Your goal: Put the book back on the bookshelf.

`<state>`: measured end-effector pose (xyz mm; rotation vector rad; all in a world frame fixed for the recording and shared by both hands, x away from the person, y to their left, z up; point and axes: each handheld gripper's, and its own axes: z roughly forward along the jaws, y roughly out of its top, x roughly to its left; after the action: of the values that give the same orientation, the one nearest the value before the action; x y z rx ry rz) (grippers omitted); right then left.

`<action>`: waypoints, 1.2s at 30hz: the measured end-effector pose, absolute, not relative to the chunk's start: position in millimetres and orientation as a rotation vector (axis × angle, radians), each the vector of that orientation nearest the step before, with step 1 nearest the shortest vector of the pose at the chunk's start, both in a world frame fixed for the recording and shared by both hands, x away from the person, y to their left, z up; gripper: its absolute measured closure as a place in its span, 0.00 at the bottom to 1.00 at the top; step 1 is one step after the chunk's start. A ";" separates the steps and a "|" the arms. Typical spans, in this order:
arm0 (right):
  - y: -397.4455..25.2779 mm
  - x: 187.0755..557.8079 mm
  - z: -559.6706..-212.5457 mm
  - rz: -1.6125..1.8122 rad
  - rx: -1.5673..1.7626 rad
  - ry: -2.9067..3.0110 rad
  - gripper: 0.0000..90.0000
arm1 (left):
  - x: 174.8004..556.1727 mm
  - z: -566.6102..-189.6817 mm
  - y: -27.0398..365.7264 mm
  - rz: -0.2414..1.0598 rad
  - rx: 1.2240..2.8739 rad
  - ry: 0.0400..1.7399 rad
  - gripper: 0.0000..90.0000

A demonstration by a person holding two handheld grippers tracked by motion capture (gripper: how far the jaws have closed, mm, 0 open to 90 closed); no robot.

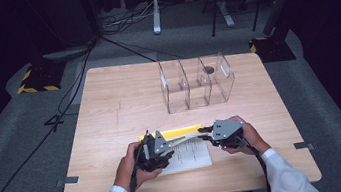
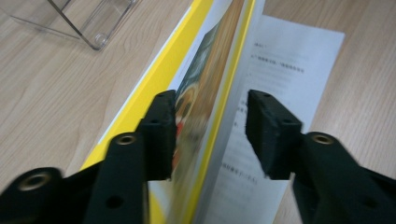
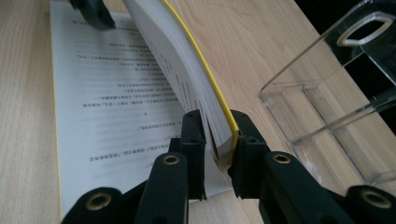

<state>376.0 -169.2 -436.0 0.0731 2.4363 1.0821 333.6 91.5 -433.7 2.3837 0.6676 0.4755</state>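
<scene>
A yellow-covered book (image 1: 178, 132) is held tilted up on its edge over a white printed page (image 1: 192, 156) that lies flat on the table. My right gripper (image 3: 217, 149) is shut on the near corner of the book (image 3: 187, 65), pinching its page block and cover. My left gripper (image 2: 212, 135) stands open and straddles the other end of the book (image 2: 205, 70), whose cover is close to one jaw with a gap to the other. In the high view the left gripper (image 1: 158, 148) and right gripper (image 1: 209, 132) face each other near the table's front.
A clear acrylic file holder (image 1: 197, 84) with several slots stands at the back middle of the wooden table (image 1: 110, 109). It lies close beyond the book in the right gripper view (image 3: 327, 102). Cables and stand legs are on the floor behind the table.
</scene>
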 end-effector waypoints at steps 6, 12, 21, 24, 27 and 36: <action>-159.7 374.7 -426.7 1.076 0.076 2.425 0.87 | 334.0 -430.6 72.3 0.526 2.387 0.698 0.56; -157.0 371.6 -424.1 1.086 0.091 2.406 0.84 | 332.4 -429.8 77.3 0.568 2.326 0.662 0.88; -178.8 387.8 -432.4 1.188 0.340 2.392 0.53 | 326.4 -429.8 103.8 0.558 2.204 0.692 0.91; -188.5 402.1 -451.2 1.165 0.484 2.453 0.50 | 325.1 -429.1 110.2 0.555 2.182 0.698 0.91; -187.7 412.5 -474.4 1.090 0.557 2.522 0.48 | 323.3 -428.4 116.7 0.554 2.150 0.715 0.91; -175.1 410.6 -490.7 1.267 0.563 2.550 0.49 | 323.0 -427.0 118.6 0.556 2.103 0.719 0.91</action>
<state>410.6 -175.1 -490.7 0.5627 2.5495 1.2667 323.0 118.6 -427.0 2.1029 0.7186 0.5556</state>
